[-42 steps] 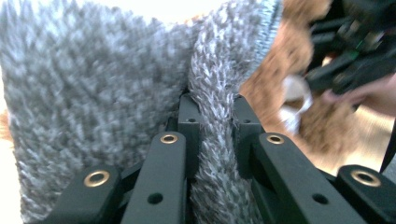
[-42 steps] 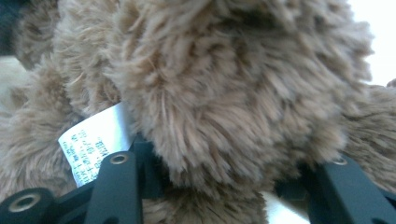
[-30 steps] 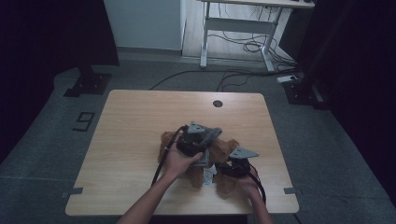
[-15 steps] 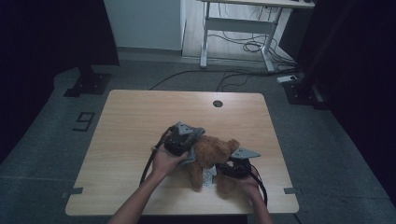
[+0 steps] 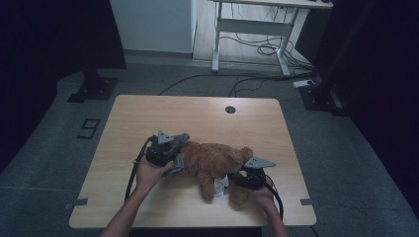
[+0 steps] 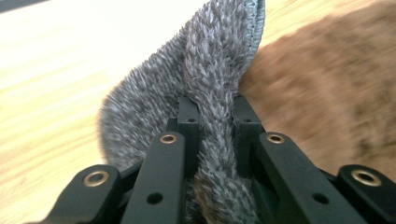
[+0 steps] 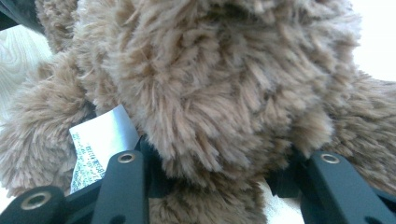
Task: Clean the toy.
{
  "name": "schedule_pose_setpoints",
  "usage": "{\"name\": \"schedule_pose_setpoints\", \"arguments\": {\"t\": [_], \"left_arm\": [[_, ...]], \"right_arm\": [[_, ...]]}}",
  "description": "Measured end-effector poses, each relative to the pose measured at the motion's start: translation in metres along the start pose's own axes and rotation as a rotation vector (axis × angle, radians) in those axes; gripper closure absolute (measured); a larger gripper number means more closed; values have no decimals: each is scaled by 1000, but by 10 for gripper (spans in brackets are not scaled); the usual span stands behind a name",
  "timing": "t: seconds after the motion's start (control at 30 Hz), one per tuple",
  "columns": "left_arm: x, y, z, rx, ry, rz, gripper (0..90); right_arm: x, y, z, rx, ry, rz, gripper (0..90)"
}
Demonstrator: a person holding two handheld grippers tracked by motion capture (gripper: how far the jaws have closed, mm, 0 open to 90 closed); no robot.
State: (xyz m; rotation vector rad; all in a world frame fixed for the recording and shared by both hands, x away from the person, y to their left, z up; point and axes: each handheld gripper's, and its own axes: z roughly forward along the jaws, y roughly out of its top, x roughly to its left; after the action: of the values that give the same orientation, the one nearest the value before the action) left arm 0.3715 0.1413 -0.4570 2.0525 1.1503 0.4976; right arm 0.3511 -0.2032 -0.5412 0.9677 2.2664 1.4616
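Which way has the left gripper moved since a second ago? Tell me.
Yes: the left gripper, shut on the grey cloth, moved left, away from the table hole.

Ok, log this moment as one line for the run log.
left gripper: shut on grey cloth | right gripper: shut on teddy bear | teddy bear: lying on table

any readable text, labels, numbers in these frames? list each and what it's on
"9": dark floor marking left of the table, high view.
White sewn-in tag on the brown teddy bear: small printed lines, too blurred to read.
Nothing legible on the grey towel or either gripper.
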Motion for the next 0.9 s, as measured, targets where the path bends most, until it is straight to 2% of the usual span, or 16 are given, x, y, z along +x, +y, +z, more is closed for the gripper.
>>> {"name": "schedule_pose_setpoints", "arguments": {"t": [0.13, 0.23, 0.27, 0.33, 0.4, 0.47, 0.53, 0.6, 0.63, 0.77, 0.83, 0.9], "left_arm": [[13, -13, 8, 19, -28, -55, 782], [22, -16, 10, 60, -33, -73, 781], [24, -16, 9, 60, -40, -84, 781], [26, -12, 0, 33, -59, -97, 781], [21, -3, -9, -4, -92, -99, 781], [11, 8, -15, -29, -102, -72, 780], [-7, 24, -17, -49, -123, -26, 780], [-24, 36, -16, -63, -151, 1, 780], [-41, 46, -12, -71, -180, 21, 779], [-85, 71, 6, -76, -251, 77, 779], [-115, 83, 21, -54, -280, 124, 778], [-134, 89, 33, -23, -293, 159, 778]], "right_arm": [[0, 0, 0, -2, -1, 2, 512], [-1, 0, 0, -1, 0, 4, 512], [-2, -1, 0, 0, 1, 6, 512], [-2, -1, 0, -2, 2, 10, 513], [-2, 0, 0, -1, 4, 9, 512], [-3, -1, 0, -2, 7, 14, 512], [-3, -1, 0, -2, 7, 15, 512], [-2, -1, 0, -2, 5, 20, 512], [-2, -1, 0, -2, 5, 21, 512], [-3, 0, 0, 2, 10, 17, 512], [-3, -1, 0, 1, 9, 16, 512], [-2, -1, 0, 1, 7, 12, 512]]}}
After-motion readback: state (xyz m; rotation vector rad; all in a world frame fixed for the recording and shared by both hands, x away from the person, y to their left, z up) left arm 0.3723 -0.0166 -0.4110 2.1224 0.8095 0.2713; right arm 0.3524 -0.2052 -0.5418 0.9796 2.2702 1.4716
